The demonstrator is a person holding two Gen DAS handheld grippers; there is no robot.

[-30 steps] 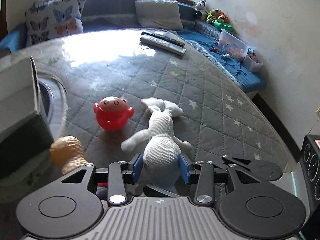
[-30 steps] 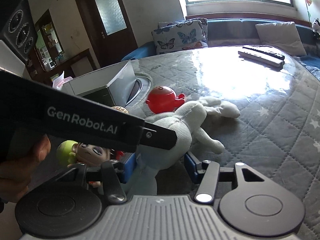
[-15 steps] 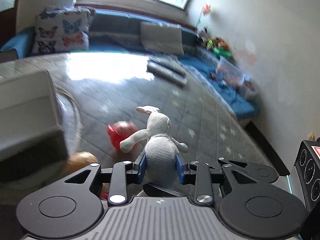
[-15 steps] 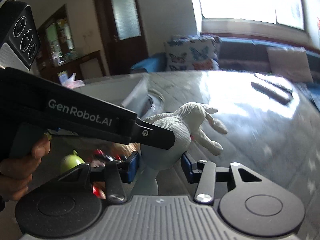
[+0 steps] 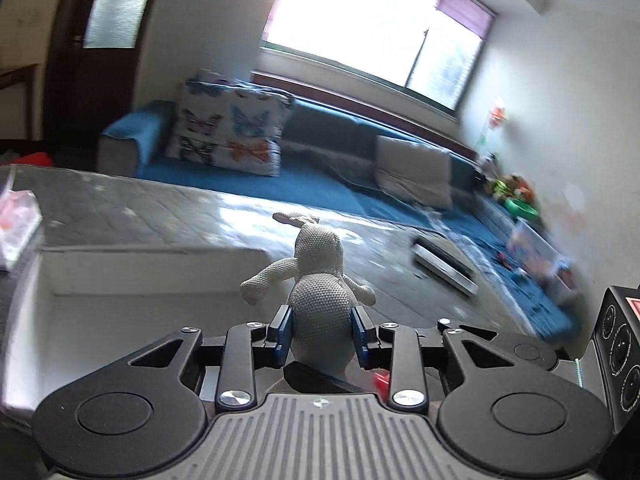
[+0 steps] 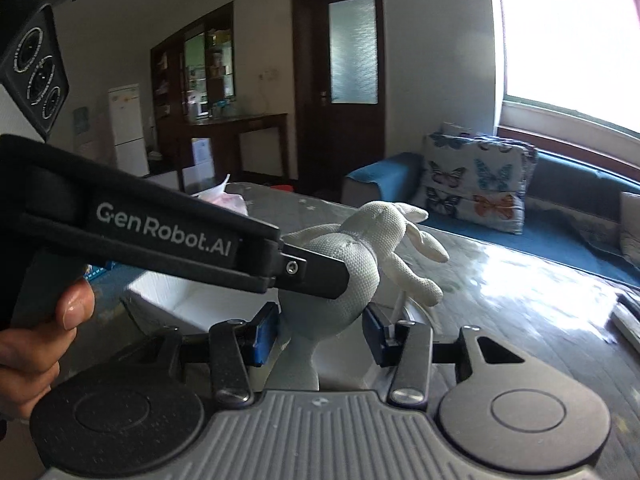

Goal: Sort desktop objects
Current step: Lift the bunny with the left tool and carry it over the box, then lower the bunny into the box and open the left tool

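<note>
A white knitted plush rabbit (image 5: 320, 304) hangs in the air with my left gripper (image 5: 320, 330) shut on its belly, head pointing away. It is above the near right corner of an open white box (image 5: 140, 276) on the quilted grey table (image 5: 120, 208). In the right wrist view the left gripper's finger (image 6: 312, 272) crosses in front of the rabbit (image 6: 360, 248). My right gripper (image 6: 320, 332) is open just under it, and the rabbit's lower end hangs between its blue pads. The box (image 6: 168, 300) shows behind.
Two remotes (image 5: 444, 264) lie blurred at the table's far right. A tissue pack (image 5: 16, 224) sits at the far left. A blue sofa with a butterfly cushion (image 5: 228, 136) runs behind the table. A hand (image 6: 40, 340) holds the left gripper's handle.
The rabbit has been lifted off the table and carried left toward the white box. Both grippers rose and tilted up, so the red toy and other figures dropped out of view.
</note>
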